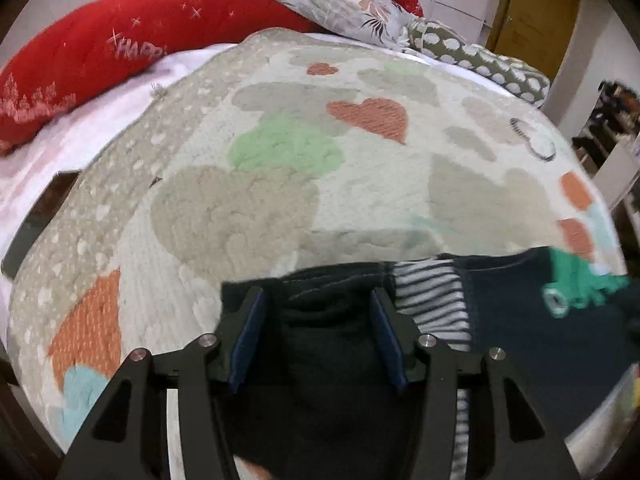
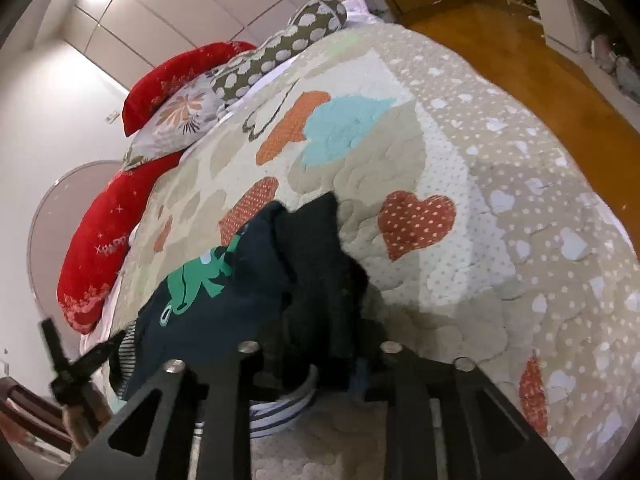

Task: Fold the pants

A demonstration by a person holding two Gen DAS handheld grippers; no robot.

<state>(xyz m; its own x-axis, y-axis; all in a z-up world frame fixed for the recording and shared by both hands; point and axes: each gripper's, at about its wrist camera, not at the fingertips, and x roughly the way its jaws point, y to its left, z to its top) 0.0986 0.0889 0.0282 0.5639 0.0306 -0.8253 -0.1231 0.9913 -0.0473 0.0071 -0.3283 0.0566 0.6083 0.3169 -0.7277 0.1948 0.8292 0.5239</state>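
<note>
Small dark navy pants (image 1: 520,320) with a green print and a grey-and-white striped lining lie on a quilted heart-pattern bedspread (image 1: 280,184). My left gripper (image 1: 318,300) has its jaws spread wide around the dark waistband cloth, which lies between the blue pads (image 1: 248,336) without being pinched. In the right wrist view the pants (image 2: 224,312) hang bunched and lifted in front of my right gripper (image 2: 320,368), whose fingers are hidden under the dark cloth; it seems to hold the cloth.
Red pillows (image 1: 100,60), a floral pillow (image 1: 344,4) and a spotted pillow (image 1: 480,64) lie at the head of the bed. The bed's edge drops to a wooden floor (image 2: 540,72) on the right. Shelves (image 1: 612,120) stand beyond it.
</note>
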